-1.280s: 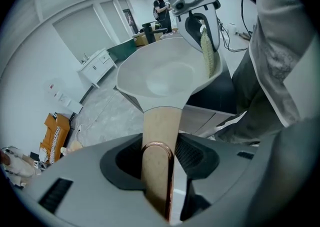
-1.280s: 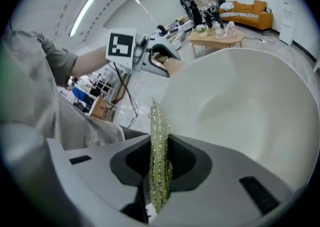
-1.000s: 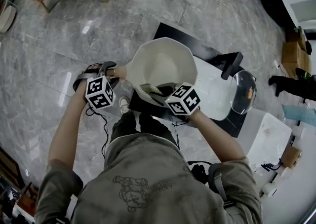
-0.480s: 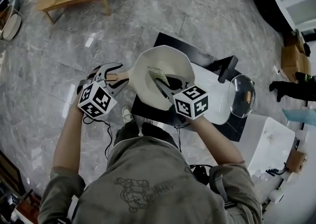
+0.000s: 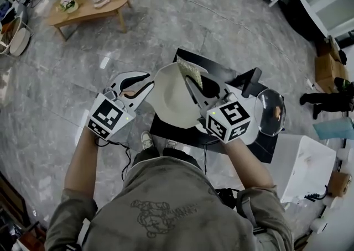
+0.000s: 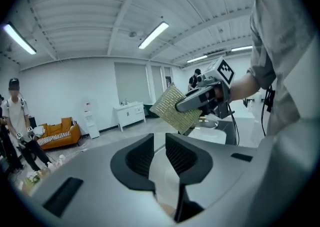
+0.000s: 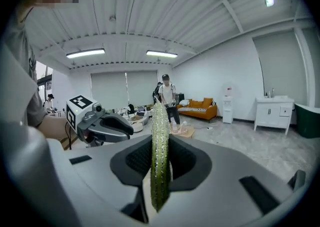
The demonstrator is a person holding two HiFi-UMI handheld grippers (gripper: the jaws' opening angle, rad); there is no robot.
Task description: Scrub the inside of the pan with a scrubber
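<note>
Head view: we have lifted the pan (image 5: 174,100) by its handle (image 5: 131,94), tilted, clear of the black worktop (image 5: 185,55) — the scrubber (image 5: 189,69) is now up at its top rim. Left gripper view: the left gripper (image 6: 159,151) jaws have just been closing and stand nearly together on that handle. Right gripper view: the right gripper (image 7: 160,161) pinches the scrubber edge-on — scrubbing looks paused, perhaps finished.
</note>
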